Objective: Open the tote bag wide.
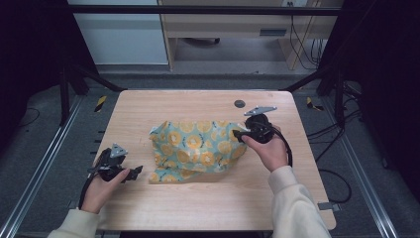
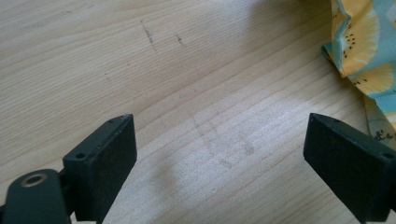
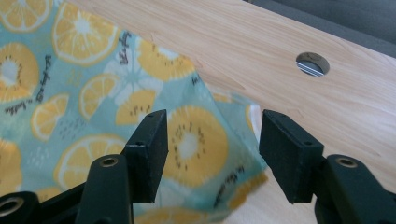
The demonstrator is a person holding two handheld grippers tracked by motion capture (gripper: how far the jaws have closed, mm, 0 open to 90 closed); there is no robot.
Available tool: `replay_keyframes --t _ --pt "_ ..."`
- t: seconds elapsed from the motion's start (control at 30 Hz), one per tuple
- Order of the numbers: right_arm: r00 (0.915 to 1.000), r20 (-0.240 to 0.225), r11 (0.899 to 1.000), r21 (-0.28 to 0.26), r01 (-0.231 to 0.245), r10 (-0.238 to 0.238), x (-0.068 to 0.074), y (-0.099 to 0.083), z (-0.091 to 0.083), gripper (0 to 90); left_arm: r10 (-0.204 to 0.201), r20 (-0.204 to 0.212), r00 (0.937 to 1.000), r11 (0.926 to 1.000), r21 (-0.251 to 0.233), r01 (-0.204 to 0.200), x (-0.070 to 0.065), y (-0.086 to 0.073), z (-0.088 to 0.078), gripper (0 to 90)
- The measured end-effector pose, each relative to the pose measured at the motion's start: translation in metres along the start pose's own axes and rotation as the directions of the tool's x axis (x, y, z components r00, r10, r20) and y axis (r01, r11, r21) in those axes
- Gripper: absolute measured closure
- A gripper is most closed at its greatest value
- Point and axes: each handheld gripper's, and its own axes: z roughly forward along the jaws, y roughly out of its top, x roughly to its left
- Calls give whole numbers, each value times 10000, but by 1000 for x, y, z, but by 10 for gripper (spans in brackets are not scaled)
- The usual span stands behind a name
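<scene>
Citrus-print cloth [image 1: 198,148] lies rumpled mid table [image 1: 208,198], bare wood all round. Right gripper [image 3: 212,144] jaws apart over cloth's right edge. Left gripper [image 2: 219,168] jaws wide apart over bare wood, just beside cloth.

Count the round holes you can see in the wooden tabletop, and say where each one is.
1: a single round hole near the table's far edge, just beyond the right gripper. The fruit-print cloth could hide others.

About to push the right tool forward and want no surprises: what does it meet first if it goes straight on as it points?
Most likely the lemon-print cloth, whose raised edge sits between the right tool's open jaws; depth is hard to judge.
</scene>
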Motion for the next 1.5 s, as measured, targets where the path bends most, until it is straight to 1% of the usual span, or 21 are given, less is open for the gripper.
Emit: replay_keyframes --t 0.07,0.17,0.2,0.27,0.33,0.4,0.43,0.47,0.57,0.63,0.7,0.77,0.83,0.97,1.03,1.13,1.17,1.2,1.3,1.43,1.5 --pt "9999 -134 10000 -8 6 -7 0 7 6 433 -54 28 10000 10000 -43 54 -1 0 0 93" --pt "9992 -387 10000 -20 -65 64 1 16 13 437 -30 55 10000 10000 -42 30 -1 1 0 93" --pt "9982 -557 9998 10 -206 207 2 19 17 432 -27 53 10000 10000 -38 27 -1 1 0 93" --pt "9968 -724 9993 132 -345 353 2 23 23 414 29 71 10000 10000 -14 -29 -1 1 0 93" --pt "9968 -738 9991 285 -303 323 4 25 29 396 66 71 10000 10000 -20 -65 -1 1 0 93" --pt "9964 -783 9987 395 -309 339 6 26 35 399 68 78 9999 10000 -19 -67 -1 1 -1 93" --pt "9960 -825 9985 465 -305 343 7 26 38 437 69 71 10000 10000 -21 -69 -1 1 -1 93" --pt "9957 -862 9983 506 -297 340 9 27 40 510 71 73 9999 10000 -16 -71 -1 1 -1 93" --pt "9957 -914 9991 416 -77 115 13 28 41 734 92 63 9999 10000 -5 -92 0 1 -1 93" --pt "9946 -1036 9995 298 95 -63 16 31 38 842 82 53 10000 10000 -20 -82 0 1 0 93" --pt "9934 -1129 9996 195 208 -185 18 33 35 896 103 45 9999 9999 3 -103 0 1 0 93" --pt "9931 -1143 9996 16 269 -265 20 36 30 900 118 37 9999 9999 7 -118 0 2 0 93" --pt "9926 -1147 9989 -291 364 -395 23 41 22 900 121 23 9999 9999 21 -121 0 1 0 93" --pt "9905 -1211 9941 -948 531 -644 34 50 2 900 111 28 9999 9999 79 -111 1 1 0 93" --pt "9878 -1268 9892 -1268 741 -903 41 53 -9 900 41 27 10000 10000 48 -41 2 1 -1 94" --pt "9832 -1316 9819 -1576 1051 -1264 51 53 -24 900 1 -12 10000 10000 57 -1 3 0 -1 94" --pt "9796 -1393 9783 -1679 1210 -1451 56 51 -31 900 -8 -13 10000 10000 56 8 3 0 -1 94" --pt "9782 -1416 9762 -1765 1261 -1519 59 50 -35 900 12 -5 10000 10000 78 -12 3 1 -1 94" --pt "9696 -1558 9661 -2068 1548 -1887 70 45 -50 900 26 -18 10000 10000 86 -26 2 1 -1 94" --pt "9628 -1706 9572 -2368 1666 -2098 80 37 -67 900 14 -6 10000 10000 81 -14 2 1 -1 94" --pt "9600 -1808 9536 -2516 1651 -2140 83 34 -73 900 3 -16 10000 10000 76 -3 3 1 -1 94"
